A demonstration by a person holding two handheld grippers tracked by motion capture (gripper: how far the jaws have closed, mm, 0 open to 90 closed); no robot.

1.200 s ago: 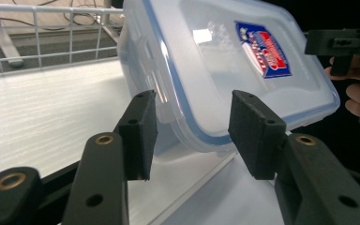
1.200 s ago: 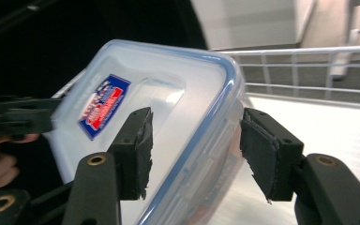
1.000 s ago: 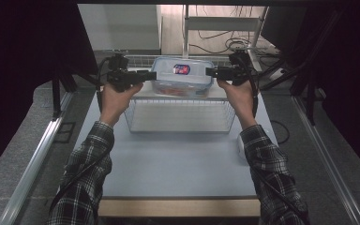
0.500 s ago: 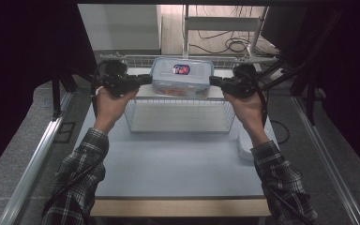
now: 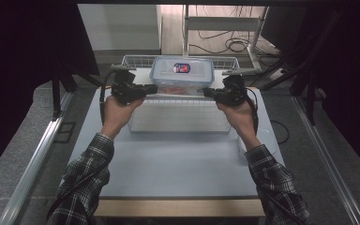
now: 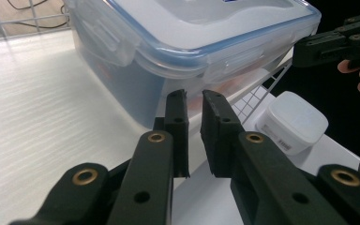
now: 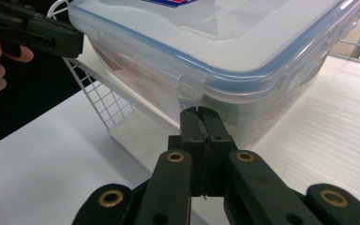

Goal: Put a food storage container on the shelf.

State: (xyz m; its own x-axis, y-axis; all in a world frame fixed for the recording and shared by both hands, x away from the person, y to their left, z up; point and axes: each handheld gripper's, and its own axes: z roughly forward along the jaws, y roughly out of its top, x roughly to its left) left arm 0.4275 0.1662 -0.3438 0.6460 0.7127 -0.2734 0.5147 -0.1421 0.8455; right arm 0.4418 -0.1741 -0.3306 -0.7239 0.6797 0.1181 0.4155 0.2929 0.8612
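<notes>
Two black two-jaw grippers flank a clear plastic lidded storage box, one at each end. The left gripper (image 6: 194,101) has its jaws drawn nearly together with a thin slit left between them and nothing in it, tips pointing at the near lower corner of the clear plastic storage box (image 6: 187,42). The right gripper (image 7: 200,117) has its jaws pressed fully together, also on nothing, aimed at the box's other near corner. Both sets of jaws have just been closing, and a second ago the hands sat higher and closer in against the box's ends; now they have dropped a little and stand just off it. By my reading the box has been let go, so the placing step looks finished (the snap-lock latches on the lid appear down).

In the high view, the box (image 5: 182,75) rests on top of a white wire basket (image 5: 178,117), toward its far side, on a pale ribbed board that covers the basket. The basket stands on the light grey table (image 5: 168,164).

A red and blue label (image 5: 182,68) sits on the lid's centre; its writing is too small to read. Beyond the basket, the left gripper view shows a small white lidded tub (image 6: 291,121) on the table with a barcode sticker, its print illegible.
</notes>
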